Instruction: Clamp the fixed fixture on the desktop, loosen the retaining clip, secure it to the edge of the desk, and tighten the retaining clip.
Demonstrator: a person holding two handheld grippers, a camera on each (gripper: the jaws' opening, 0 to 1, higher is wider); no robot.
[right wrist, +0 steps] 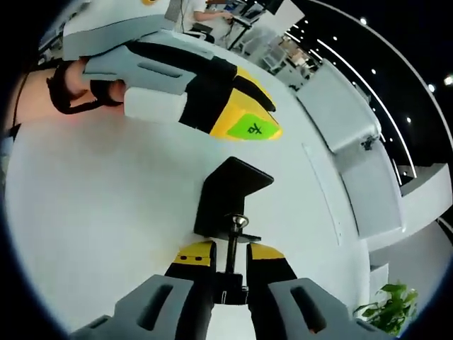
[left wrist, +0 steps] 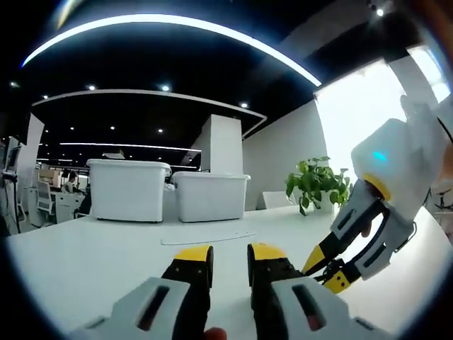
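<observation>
Centrally, the black clamp fixture (right wrist: 230,198) is seen on the white surface (right wrist: 92,212), its screw gripped between the right tool (right wrist: 228,253); the left tool (left wrist: 229,256) is held slightly parted, nothing between.

Low, close views across shared desk (left wrist: 106,248)

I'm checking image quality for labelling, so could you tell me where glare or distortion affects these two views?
Left gripper view: the window is blown out white, washing out the right tool; the ceiling light strip bows from fisheye. Right gripper view: evenly lit, black clamp sharp, desk edges curve, left tool looms large.
</observation>
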